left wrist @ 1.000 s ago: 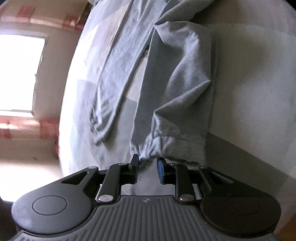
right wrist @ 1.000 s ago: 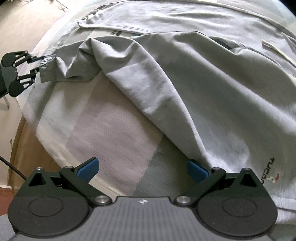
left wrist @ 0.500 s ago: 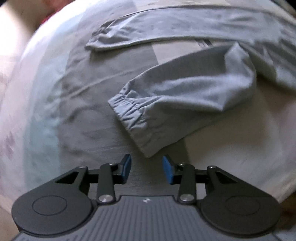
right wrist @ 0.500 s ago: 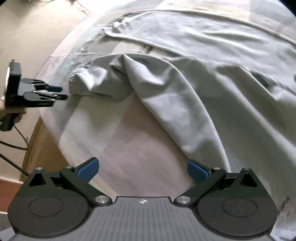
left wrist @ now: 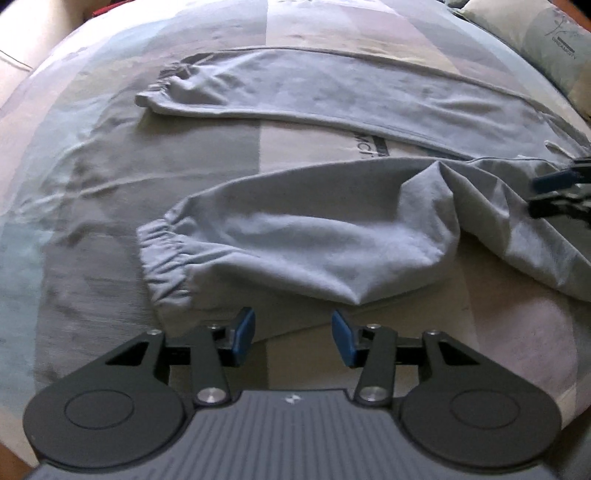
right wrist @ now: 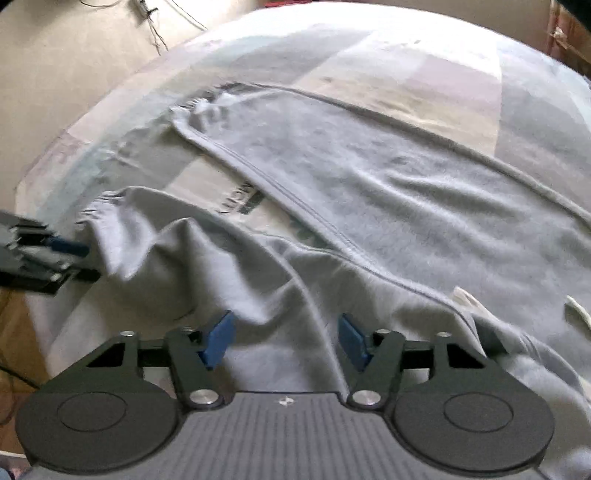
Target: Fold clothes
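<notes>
Grey sweatpants lie spread on a patchwork bedspread. The near leg is bunched, its elastic cuff resting flat just ahead of my left gripper, which is open and holds nothing. The far leg lies straight across the bed. In the right wrist view my right gripper is open, hovering low over the near leg's fabric, with a fold ridge running between its fingers. Each gripper shows in the other's view: right gripper, left gripper.
A pillow sits at the bed's far right corner. White drawstring ends lie by the waistband. The bed's edge drops to beige floor, where cables run. A brown bed frame shows below the left gripper.
My left gripper let go of the near cuff, opened wider and drew back; the leg now lies on the bed. My right gripper moved over the near leg and its jaws narrowed.
</notes>
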`<state>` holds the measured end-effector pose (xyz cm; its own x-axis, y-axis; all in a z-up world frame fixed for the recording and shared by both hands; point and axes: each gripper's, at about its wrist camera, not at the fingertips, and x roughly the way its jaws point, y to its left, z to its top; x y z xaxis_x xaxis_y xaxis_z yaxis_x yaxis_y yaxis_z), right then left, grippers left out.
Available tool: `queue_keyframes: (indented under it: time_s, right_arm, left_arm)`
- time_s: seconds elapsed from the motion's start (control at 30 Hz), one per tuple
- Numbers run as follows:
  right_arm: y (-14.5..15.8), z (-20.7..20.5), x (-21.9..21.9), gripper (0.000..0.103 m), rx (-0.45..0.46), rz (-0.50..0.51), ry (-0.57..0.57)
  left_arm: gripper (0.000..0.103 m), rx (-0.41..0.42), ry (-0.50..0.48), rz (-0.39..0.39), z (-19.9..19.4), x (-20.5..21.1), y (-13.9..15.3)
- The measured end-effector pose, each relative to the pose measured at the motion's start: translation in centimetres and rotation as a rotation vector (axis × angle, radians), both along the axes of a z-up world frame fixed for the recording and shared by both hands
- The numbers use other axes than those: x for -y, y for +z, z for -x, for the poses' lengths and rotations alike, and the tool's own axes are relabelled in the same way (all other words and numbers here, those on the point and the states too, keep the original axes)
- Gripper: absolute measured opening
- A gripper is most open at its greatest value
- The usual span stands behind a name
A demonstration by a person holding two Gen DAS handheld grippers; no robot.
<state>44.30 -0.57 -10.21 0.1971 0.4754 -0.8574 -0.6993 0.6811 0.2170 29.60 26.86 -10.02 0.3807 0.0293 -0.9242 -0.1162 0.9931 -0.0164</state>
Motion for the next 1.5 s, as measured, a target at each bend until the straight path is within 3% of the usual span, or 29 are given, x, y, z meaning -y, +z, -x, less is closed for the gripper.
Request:
queue_keyframes:
  time_s: [0.07,0.1,0.13,0.37,0.5,0.63,0.83,1.1,1.33,1.5]
  right_arm:
    - [-1.8,-1.1,-0.8,0.037,-0.05,0.032,0.007]
    - [-2.3,-1.3,-0.9,0.013,-0.08,0.038,0.009]
    - [-2.5,-1.2,-1.0,0.006,-0.104,0.034,0.013]
    - [-0.1,3.4,-0.6,0.006,-0.241,-0.068,0.177]
    - [-1.3,6.8,-1.4,0.006,-0.298,-0.021,0.283]
    - [-2.3,8.5,-2.0,0.01,-0.277,0.046,0.324]
    - [0.3,6.8,-1.9,0.024,-0.198,0.021,0.289]
    - [3.0,2.7,-5.6,0.031,-0.12,-0.015,0.289]
    - [2.5,0.9,-12.4,0.04,-0.08,-0.022,0.35]
    - [0.6,-1.1,-16.5,0.045,-0.124,-0.02,0.396]
  left_arm:
    - [0.051,0.004,0.021,0.025,0.0,0.1,-0.3]
    - [0.055,0.007,0.034,0.033,0.1,0.0,-0.4]
    - [0.057,0.01,0.047,0.041,0.2,0.0,-0.4]
    - [0.059,-0.013,0.074,0.048,1.2,-0.2,-0.8]
    - [0.059,-0.025,0.082,0.049,1.6,-0.4,-1.1]
    - [0.059,-0.038,0.089,0.051,1.9,-0.6,-1.4]
    - [0.059,-0.055,0.103,0.063,2.4,-0.8,-1.8]
    - [0.065,-0.069,0.032,0.072,2.8,-0.8,-1.4]
    - [0.066,-0.086,-0.051,0.072,2.4,-1.0,-2.2]
    - [0.067,-0.064,-0.013,0.098,3.8,-2.6,-2.6]
